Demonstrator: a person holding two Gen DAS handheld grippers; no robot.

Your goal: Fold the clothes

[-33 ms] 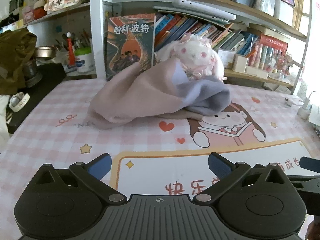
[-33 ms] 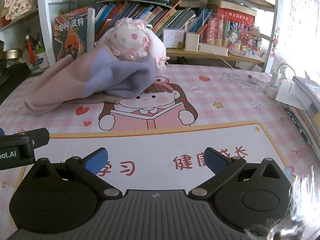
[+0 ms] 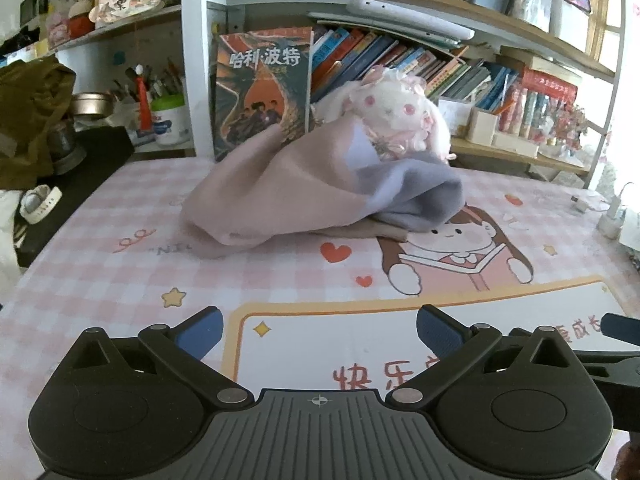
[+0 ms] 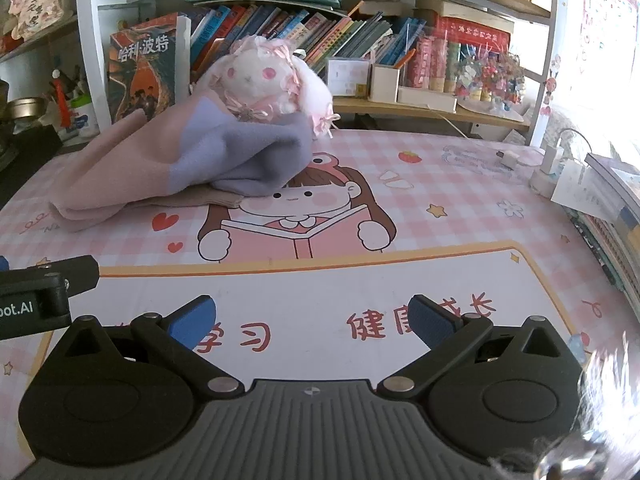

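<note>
– Pink and lilac cloth [image 3: 304, 196] is seen in a loose heap near the far edge of the desk [image 3: 100, 280], a little toward its far left corner. Is it held by anything?

– No, it is not held. The left gripper [image 3: 318, 328] is spread wide, with nothing between its blue pads, and it is kept over the near edge of the desk. The right gripper [image 4: 312, 318] is spread in the same way and is also empty. Both are well apart from the cloth.

– What has been changed just now?

– A change cannot be told from this moment. By how things lie, no fold is made yet: the cloth is bunched, and its far part is draped up against a plush toy [image 3: 396, 112] at the far edge, in front of a book [image 3: 264, 92].

– So what is meant for the task?

– The task is judged to be at its very start. Probably the cloth must first be reached, pulled away from the toy toward the middle of the desk, and laid flat. If it is pulled carelessly, the toy may be dragged along.
</note>
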